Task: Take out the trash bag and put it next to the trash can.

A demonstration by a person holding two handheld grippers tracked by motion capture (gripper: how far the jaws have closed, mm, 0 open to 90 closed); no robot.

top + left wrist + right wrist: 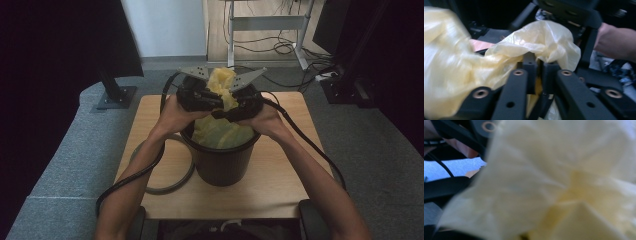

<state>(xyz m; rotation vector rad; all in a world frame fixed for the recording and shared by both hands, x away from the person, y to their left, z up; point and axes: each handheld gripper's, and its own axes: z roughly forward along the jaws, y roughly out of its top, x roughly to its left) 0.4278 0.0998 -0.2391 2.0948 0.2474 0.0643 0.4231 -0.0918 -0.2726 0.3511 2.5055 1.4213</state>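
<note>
In the high view, a dark bin (pixel 221 159) is standing near the middle of the wooden table (pixel 280 195), a little toward its near edge. A yellow bag (pixel 222 131) is lining the bin and rising in a bunch above its rim. The left gripper (pixel 212 97) and the right gripper (pixel 231 111) are meeting over the bin's far rim, both pressed into the bunched bag. A cable (pixel 167 185) is looping on the table at the bin's left.

In the left gripper view, the left gripper (pixel 537 66) is clenching a fold of the bag (pixel 541 37), its jaws nearly together on the film. The other hand (pixel 616 42) is showing at the right.

In the right gripper view, the bag (pixel 564 182) is crowding the lens, blurred; I cannot tell how the jaws are standing.
</note>
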